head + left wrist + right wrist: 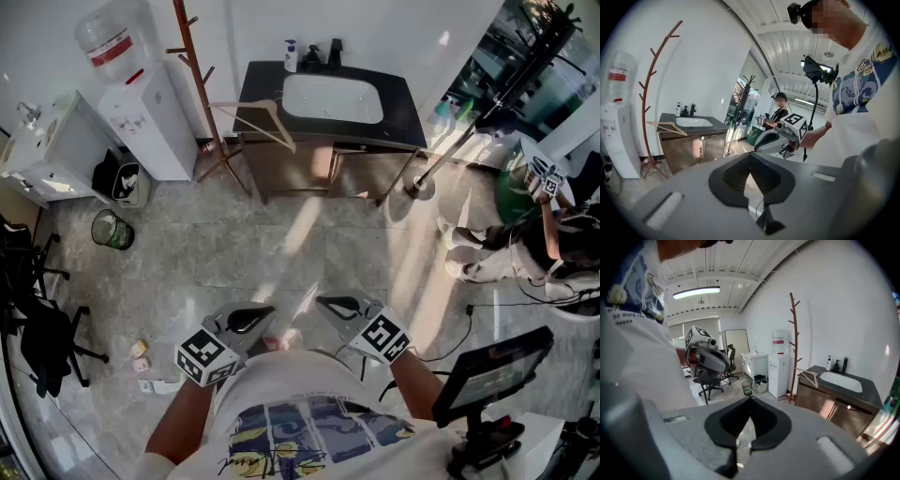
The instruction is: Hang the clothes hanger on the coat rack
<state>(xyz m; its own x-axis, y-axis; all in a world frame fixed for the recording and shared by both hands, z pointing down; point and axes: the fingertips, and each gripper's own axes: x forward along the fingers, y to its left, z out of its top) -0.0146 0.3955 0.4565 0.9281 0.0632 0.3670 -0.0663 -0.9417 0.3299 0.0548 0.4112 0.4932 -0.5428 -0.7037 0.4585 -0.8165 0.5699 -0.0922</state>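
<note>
- Pale tiled floor point(281, 253) runs from the person to the far wall, where a dark sink counter point(258, 80) stands.
- Task object: the wooden clothes hanger point(262, 120) lies on the left end of that counter, its bar partly overhanging the edge.
- Target: the coat rack point(192, 56) stands just beside the counter's left end, near the hanger and not touching it.
- Key relation: the hanger lies well ahead of both sets of jaws and slightly to the left. Its long axis runs roughly across the line of approach. The left gripper point(251, 319) appears marginally nearer than the right gripper point(339, 306).
- Jaw state: the left gripper's jaws are closed tip to tip with nothing between them. The right gripper's jaws are likewise fully closed and empty.
- Pose: both grippers are held close to the torso on bent forearms. They point forward and slightly down, with their tips angled toward each other.
- Judgement: the pick-up has not begun. Approach the counter first, then open the jaws.
</note>
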